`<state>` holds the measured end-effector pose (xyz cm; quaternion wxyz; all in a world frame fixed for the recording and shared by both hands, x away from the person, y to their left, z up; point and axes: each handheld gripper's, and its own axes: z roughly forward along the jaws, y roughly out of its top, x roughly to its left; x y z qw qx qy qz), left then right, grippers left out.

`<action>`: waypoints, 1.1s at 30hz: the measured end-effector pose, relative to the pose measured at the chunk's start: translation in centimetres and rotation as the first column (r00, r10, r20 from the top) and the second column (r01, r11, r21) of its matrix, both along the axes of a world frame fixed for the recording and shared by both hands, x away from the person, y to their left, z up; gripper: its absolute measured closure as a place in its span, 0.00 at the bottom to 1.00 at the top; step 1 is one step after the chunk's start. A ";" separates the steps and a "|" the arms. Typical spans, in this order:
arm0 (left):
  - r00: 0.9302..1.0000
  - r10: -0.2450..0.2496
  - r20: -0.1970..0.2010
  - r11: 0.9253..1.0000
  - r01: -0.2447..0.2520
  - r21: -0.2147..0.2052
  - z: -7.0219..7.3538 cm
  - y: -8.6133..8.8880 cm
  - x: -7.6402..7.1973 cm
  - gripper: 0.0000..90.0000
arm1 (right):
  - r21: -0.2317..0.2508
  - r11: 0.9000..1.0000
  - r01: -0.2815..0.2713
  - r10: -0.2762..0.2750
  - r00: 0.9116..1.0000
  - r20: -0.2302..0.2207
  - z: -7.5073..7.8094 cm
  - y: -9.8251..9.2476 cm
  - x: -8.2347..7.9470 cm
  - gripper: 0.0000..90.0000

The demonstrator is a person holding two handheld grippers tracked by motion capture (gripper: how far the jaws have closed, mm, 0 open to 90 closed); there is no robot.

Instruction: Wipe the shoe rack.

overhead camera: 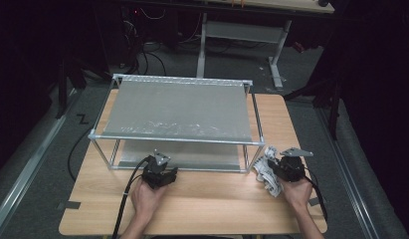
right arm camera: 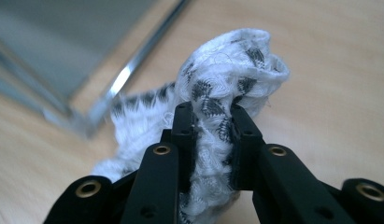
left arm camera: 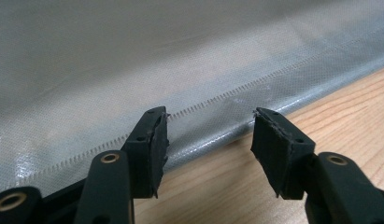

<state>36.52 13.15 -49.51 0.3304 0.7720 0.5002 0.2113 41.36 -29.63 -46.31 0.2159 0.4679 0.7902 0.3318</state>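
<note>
A crumpled white cloth with black pattern (overhead camera: 265, 169) lies on the wooden table by the front right corner of a metal frame rack (overhead camera: 172, 137). My right gripper (overhead camera: 277, 167) is shut on a bunched fold of this cloth (right arm camera: 227, 79), which bulges up between the pads (right arm camera: 239, 140). My left gripper (overhead camera: 159, 167) stands open at the rack's front edge. Its jaws (left arm camera: 208, 140) straddle the hem of the grey mesh sheet (left arm camera: 133, 70) lying under the rack, with nothing pressed between the pads.
The rack carries a second grey sheet (overhead camera: 177, 107) on its top level. Bare wooden tabletop (overhead camera: 212, 204) runs along the near edge between the two hands. Desks and cables stand on the floor beyond the table.
</note>
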 end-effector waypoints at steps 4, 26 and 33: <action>1.000 -0.001 0.001 1.000 0.001 0.001 0.0 0.0 0.0 0.51 | 0.035 0.999 -0.036 0.036 0.999 0.027 0.9 1.5 1.9 0.86; 0.999 -0.015 0.035 1.000 0.014 0.015 -0.5 0.2 0.1 0.51 | 0.118 0.975 -0.189 0.190 0.982 0.005 -0.6 4.2 0.8 0.88; 0.999 -0.019 0.045 1.000 0.018 0.015 -0.6 0.5 0.4 0.51 | 0.108 0.975 -0.195 0.196 0.981 0.005 -0.7 4.2 0.1 0.88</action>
